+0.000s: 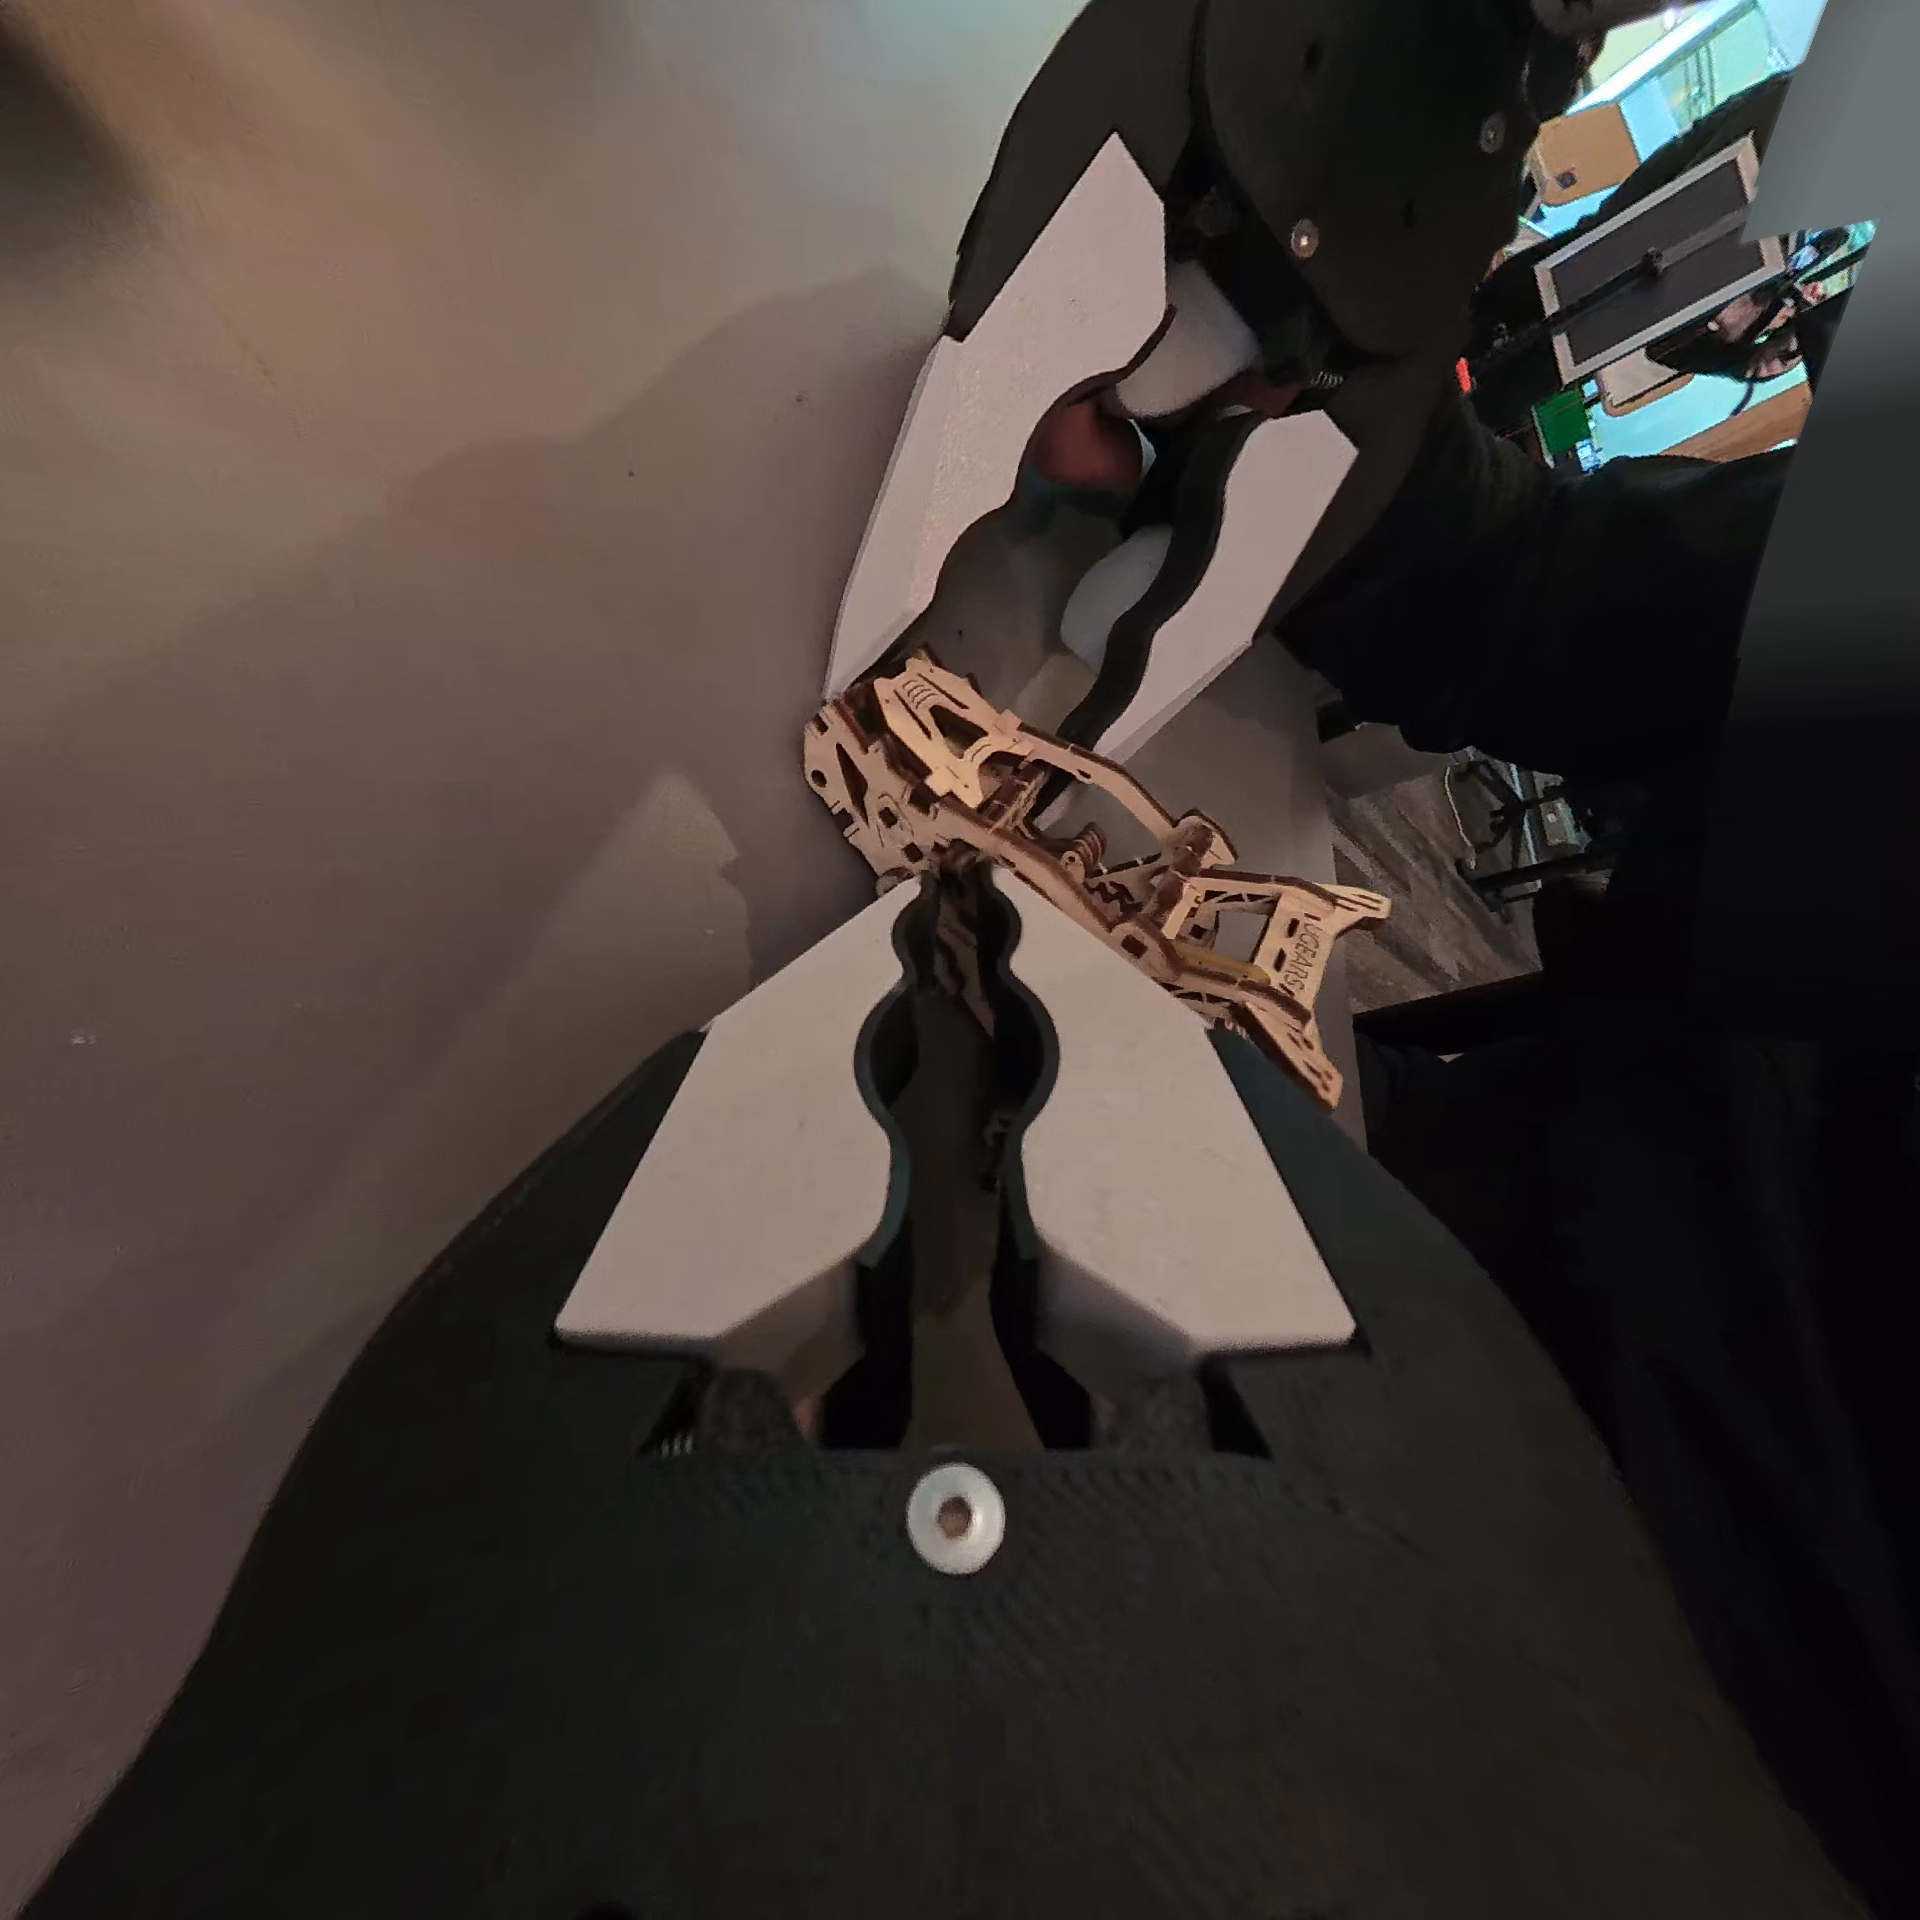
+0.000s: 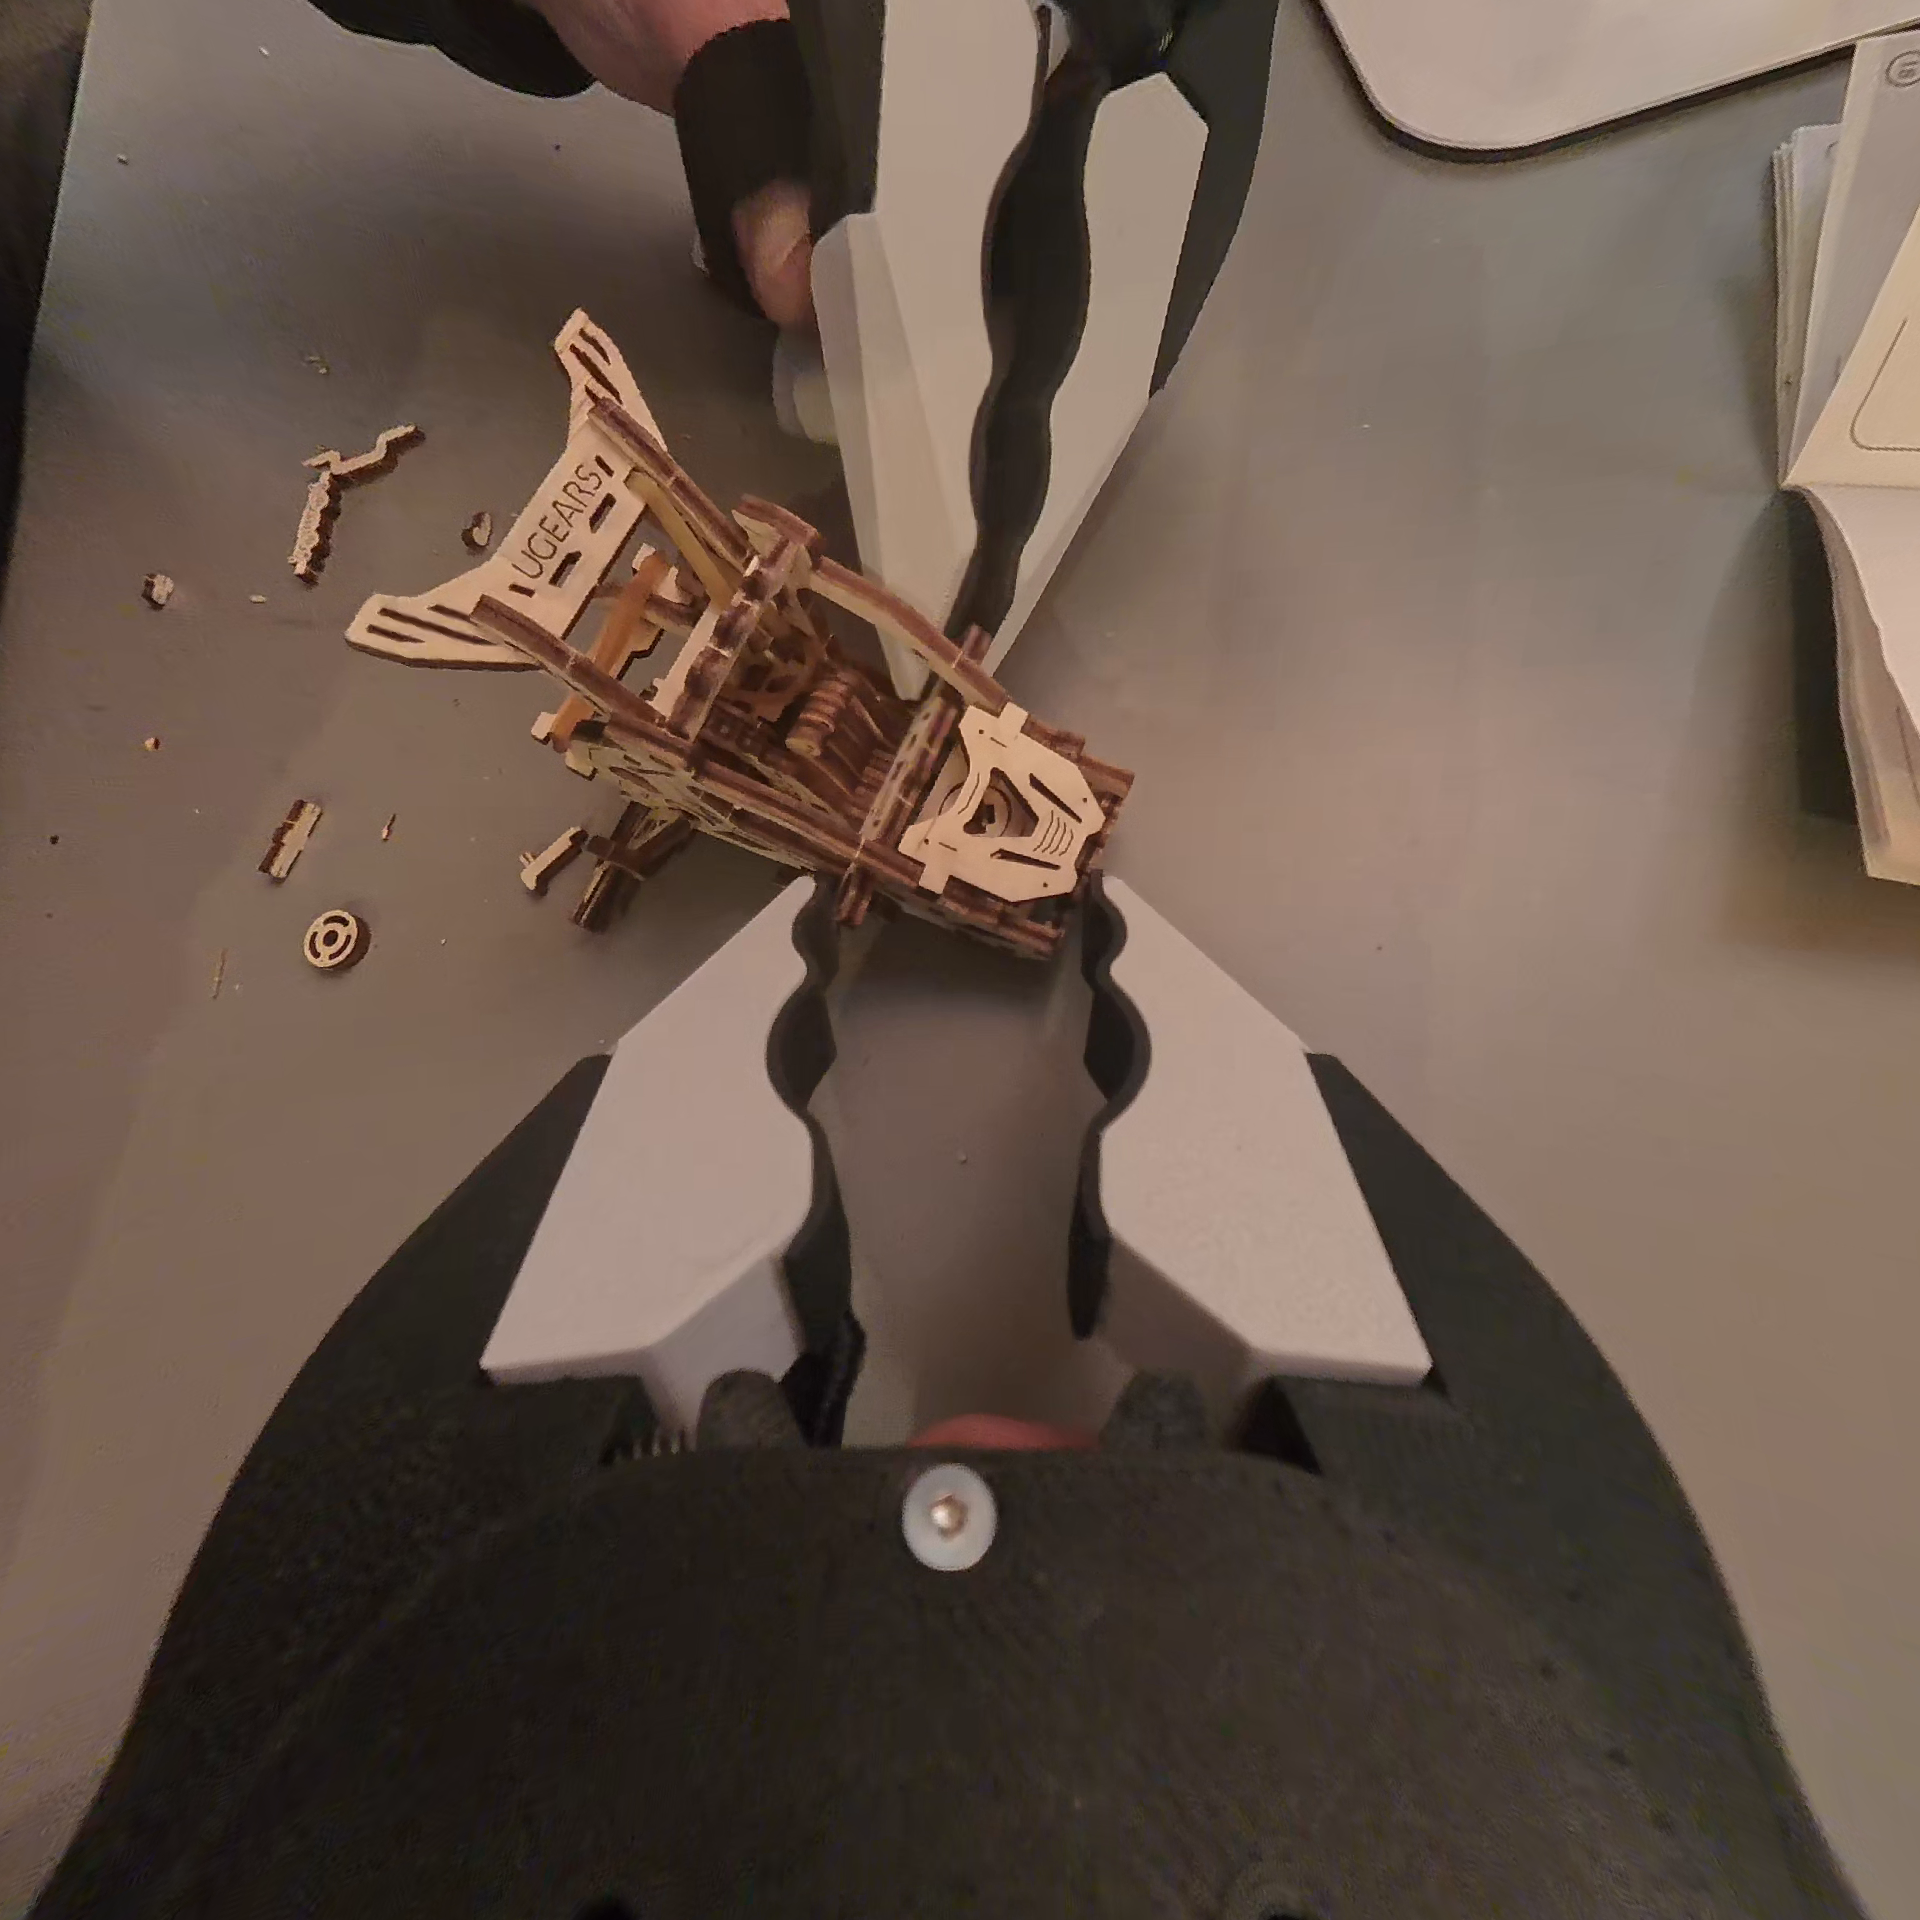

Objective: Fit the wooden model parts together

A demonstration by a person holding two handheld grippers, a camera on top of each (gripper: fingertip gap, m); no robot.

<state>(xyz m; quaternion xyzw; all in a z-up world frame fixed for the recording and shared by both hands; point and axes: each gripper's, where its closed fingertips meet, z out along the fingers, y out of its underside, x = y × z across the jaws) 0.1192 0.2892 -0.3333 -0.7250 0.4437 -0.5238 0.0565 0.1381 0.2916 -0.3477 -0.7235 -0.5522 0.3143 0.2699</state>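
Note:
A light wooden model (image 2: pixel 748 707), a frame with slotted plates and small gears, is held tilted just above the grey table (image 2: pixel 1351 831). My right gripper (image 2: pixel 956 894) clamps the model's blunt end between its white fingers. My left gripper (image 1: pixel 951 894) is shut on a thin rail at the model's side (image 1: pixel 1091 831). In the right wrist view the left gripper (image 2: pixel 961 634) comes down from the top onto that rail. In the left wrist view the right gripper (image 1: pixel 956 712) straddles the model's far end. A hand in a black fingerless glove (image 2: pixel 748 208) holds the left gripper.
Loose wooden bits lie on the table left of the model: a jagged strip (image 2: pixel 343 499), a small ring (image 2: pixel 336 940), a short slotted piece (image 2: pixel 289 836). A stack of paper booklets (image 2: pixel 1860 520) sits at the right edge, a white pad (image 2: pixel 1558 73) at the top right. My two grippers' fingertips are within a few centimetres of each other.

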